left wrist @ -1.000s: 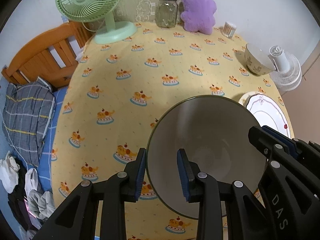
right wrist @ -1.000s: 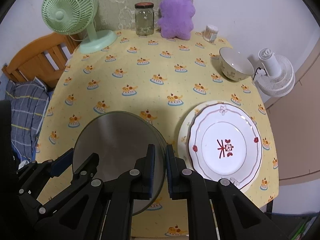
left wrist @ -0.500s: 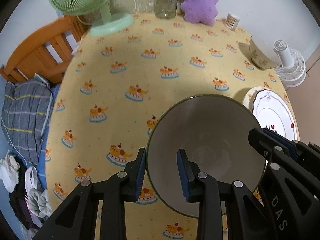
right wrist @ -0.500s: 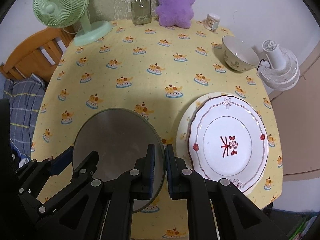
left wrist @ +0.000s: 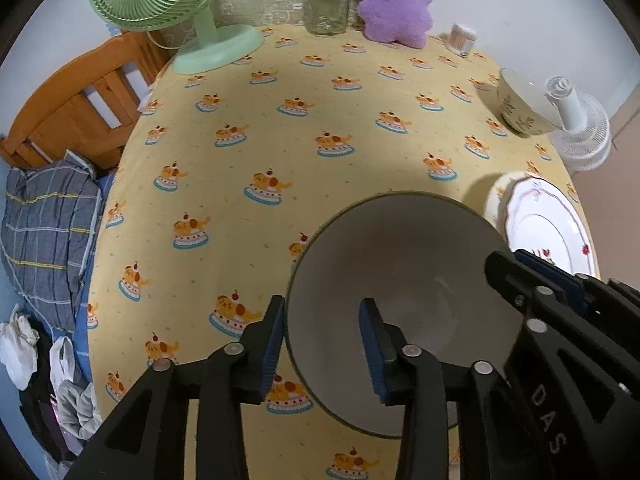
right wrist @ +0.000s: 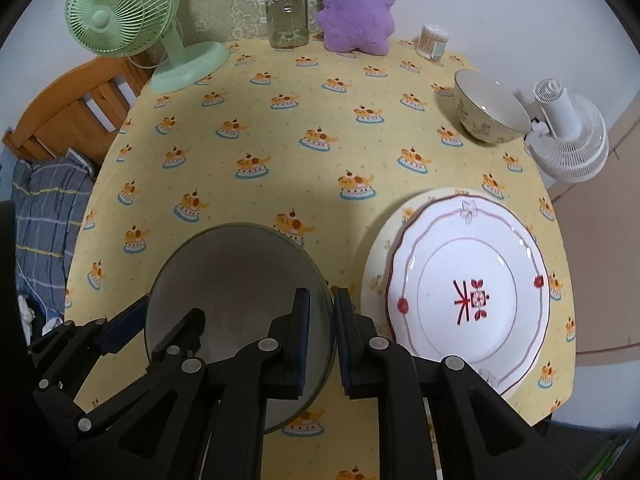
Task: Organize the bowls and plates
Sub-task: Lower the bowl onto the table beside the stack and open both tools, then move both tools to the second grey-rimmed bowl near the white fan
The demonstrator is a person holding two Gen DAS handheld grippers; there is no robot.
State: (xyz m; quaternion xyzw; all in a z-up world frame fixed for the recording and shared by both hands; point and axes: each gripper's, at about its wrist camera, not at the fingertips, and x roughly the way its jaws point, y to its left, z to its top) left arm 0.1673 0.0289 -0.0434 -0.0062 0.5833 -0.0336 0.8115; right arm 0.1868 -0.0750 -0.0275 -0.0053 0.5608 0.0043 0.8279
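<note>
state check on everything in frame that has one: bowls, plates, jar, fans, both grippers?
Large grey green-rimmed bowl: held by both grippers, empty.
Left gripper: jaws straddle the bowl's left rim.
Right gripper: jaws shut on its right rim.
Small floral ceramic bowl: upright, empty.
White red-patterned plate: stacked on cream plate.
Clear glass jar: lidded.
Green desk fan: upright.
White fan: tipped back.

Grey bowl (left wrist: 400, 264) left — stacked plates (right wrist: 468, 292) beside, floral bowl (right wrist: 486, 114) beyond

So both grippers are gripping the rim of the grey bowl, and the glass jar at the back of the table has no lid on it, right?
Not quite. The glass jar has a dark lid on it, as the right wrist view shows. The rest holds: the left gripper and right gripper each clamp the grey bowl by its rim.
</note>
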